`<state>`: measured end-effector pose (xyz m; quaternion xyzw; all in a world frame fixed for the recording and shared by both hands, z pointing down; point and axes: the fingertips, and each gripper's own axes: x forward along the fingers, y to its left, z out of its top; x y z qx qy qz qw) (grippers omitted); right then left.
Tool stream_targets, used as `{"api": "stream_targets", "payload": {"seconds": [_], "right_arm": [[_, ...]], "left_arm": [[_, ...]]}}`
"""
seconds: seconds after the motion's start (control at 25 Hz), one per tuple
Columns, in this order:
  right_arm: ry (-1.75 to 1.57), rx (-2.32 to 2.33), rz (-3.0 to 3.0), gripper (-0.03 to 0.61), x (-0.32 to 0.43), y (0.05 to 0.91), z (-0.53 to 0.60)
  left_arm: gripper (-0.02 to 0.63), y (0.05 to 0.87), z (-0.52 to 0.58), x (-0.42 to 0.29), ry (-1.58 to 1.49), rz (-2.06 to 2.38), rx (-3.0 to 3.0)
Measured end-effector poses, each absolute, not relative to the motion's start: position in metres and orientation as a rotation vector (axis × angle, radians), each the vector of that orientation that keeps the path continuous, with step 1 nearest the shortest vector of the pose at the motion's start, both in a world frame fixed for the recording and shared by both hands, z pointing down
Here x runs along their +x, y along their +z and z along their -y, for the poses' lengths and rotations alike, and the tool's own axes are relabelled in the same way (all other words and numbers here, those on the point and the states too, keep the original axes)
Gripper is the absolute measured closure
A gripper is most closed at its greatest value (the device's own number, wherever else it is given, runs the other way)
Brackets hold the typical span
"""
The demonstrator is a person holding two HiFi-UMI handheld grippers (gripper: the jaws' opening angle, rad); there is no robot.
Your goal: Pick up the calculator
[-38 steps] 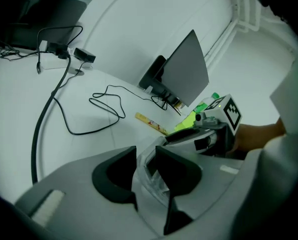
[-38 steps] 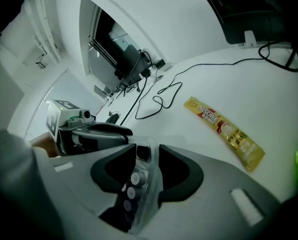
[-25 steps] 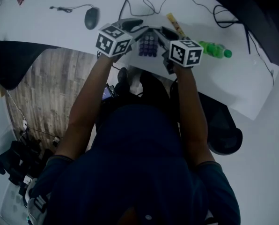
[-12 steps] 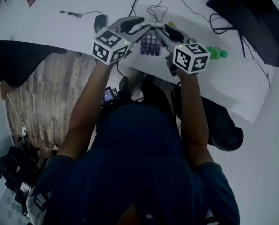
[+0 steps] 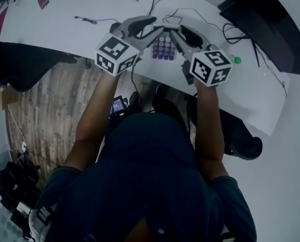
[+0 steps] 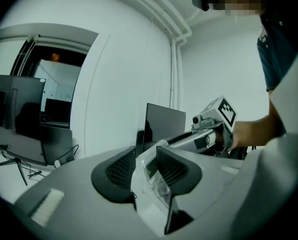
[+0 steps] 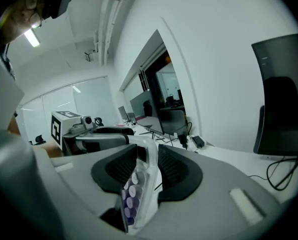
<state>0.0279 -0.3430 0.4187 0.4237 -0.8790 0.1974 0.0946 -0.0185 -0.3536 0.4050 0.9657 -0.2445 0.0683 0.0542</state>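
Holding the calculator (image 5: 163, 48) raised above the worktop (image 5: 64, 30), the left gripper (image 6: 148, 166) and right gripper (image 7: 148, 166) each close narrow fingers (image 6: 175, 166) on one opposite edge. Risk: unequal hand motion could twist or pull the calculator free and drop it.

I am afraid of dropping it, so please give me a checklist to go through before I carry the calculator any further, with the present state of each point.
1. Left gripper jaws closed on the calculator: ok.
2. Right gripper jaws closed on its other side: ok.
3. Calculator off the desk: ok, both gripper views show open room behind it.
4. Keys facing up toward the head camera: ok.
5. Cable free of the calculator: cannot tell, in the head view it runs close behind the jaws.
6. Bottle apart from the right gripper: cannot tell, only its green cap shows.
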Motion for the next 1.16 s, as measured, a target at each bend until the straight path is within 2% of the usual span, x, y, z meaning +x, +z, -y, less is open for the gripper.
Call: {"api": "stream_targets", "payload": {"seconds": [0.52,1.16], "right_arm": [[0.3,1.256,2.64,0.445,0.002,0.338,0.314],[0.213,1.268,2.613,0.446,-0.016,0.311,0.283]], "left_arm": [[0.488,0.328,0.323,-0.046,0.016,0.802,3.062],[0.488,0.302,0.293,-0.065,-0.068,0.781,3.093]]}}
